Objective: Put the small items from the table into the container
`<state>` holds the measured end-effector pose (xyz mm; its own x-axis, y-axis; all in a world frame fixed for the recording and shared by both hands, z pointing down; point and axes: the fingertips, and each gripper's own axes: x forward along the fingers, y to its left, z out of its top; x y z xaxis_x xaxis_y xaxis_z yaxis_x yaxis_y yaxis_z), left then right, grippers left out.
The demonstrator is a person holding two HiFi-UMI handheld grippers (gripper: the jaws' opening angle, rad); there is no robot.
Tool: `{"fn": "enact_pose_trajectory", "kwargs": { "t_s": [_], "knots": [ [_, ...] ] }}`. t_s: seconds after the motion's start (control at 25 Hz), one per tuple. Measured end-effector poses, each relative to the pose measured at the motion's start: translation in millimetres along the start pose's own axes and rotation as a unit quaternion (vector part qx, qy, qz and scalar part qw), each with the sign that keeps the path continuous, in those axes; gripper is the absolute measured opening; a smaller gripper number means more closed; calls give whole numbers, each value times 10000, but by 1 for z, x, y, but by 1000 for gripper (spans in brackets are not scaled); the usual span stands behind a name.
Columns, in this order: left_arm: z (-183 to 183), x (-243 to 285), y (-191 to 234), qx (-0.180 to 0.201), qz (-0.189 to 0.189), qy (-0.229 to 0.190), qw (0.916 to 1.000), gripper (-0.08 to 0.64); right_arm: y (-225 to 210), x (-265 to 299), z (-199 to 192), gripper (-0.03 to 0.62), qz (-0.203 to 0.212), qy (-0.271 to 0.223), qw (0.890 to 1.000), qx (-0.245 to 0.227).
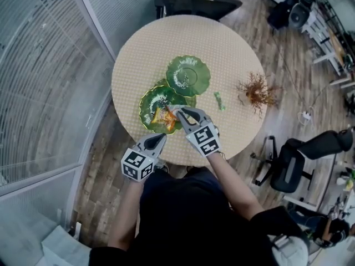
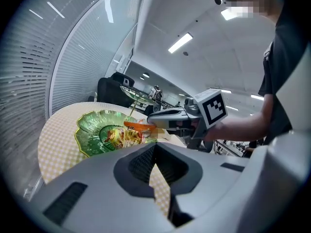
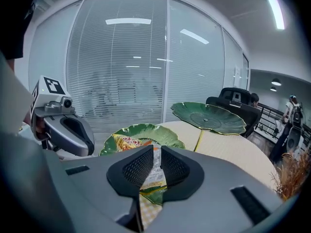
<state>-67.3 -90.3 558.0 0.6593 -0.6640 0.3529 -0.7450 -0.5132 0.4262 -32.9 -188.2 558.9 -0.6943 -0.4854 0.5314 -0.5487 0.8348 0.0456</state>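
Note:
A green leaf-shaped dish point(image 1: 145, 107) point(image 2: 90, 125) point(image 3: 165, 134) sits on the round checked table point(image 1: 233, 54), near my side. It holds yellow and orange snack packets point(image 1: 161, 119) point(image 2: 116, 136) point(image 3: 125, 142). My right gripper point(image 1: 178, 113) point(image 3: 155, 155) point(image 2: 150, 117) hovers over the dish's right edge, shut on a white and orange packet point(image 3: 154, 174) point(image 2: 137, 124). At the table's near edge, just short of the dish, my left gripper point(image 1: 159, 141) point(image 2: 155, 149) point(image 3: 73, 130) is shut with nothing in it. A small green packet point(image 1: 219, 100) lies on the cloth to the right.
A second green leaf dish point(image 1: 188, 75) point(image 3: 209, 113) stands higher on a stem behind the first. A dried brown plant point(image 1: 256, 90) sits at the table's right edge. Office chairs point(image 1: 294, 162) stand around the table, and a glass wall point(image 1: 39, 82) runs along the left.

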Motion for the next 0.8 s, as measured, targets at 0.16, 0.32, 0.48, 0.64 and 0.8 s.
{"fn": "enact_pose_trajectory", "kwargs": {
  "t_s": [0.16,0.32,0.48,0.64,0.8],
  "knots": [
    [1,-1,2,28,-1,8,10000,3,-3,-4,8,48,-56,-105,9999,33],
    [5,-2,1,78,-17,-19,10000,3,-5,-16,13,48,-167,-246,9996,-29],
    [7,-3,0,127,-69,-4,9999,3,2,-30,6,48,-129,-390,9992,-26],
    [3,-4,-5,201,-212,93,9995,3,24,-34,-13,46,220,-381,9990,28],
    [-5,-6,-5,311,-255,230,9989,3,43,-32,-28,38,320,-247,9990,-165]
  ]
}}
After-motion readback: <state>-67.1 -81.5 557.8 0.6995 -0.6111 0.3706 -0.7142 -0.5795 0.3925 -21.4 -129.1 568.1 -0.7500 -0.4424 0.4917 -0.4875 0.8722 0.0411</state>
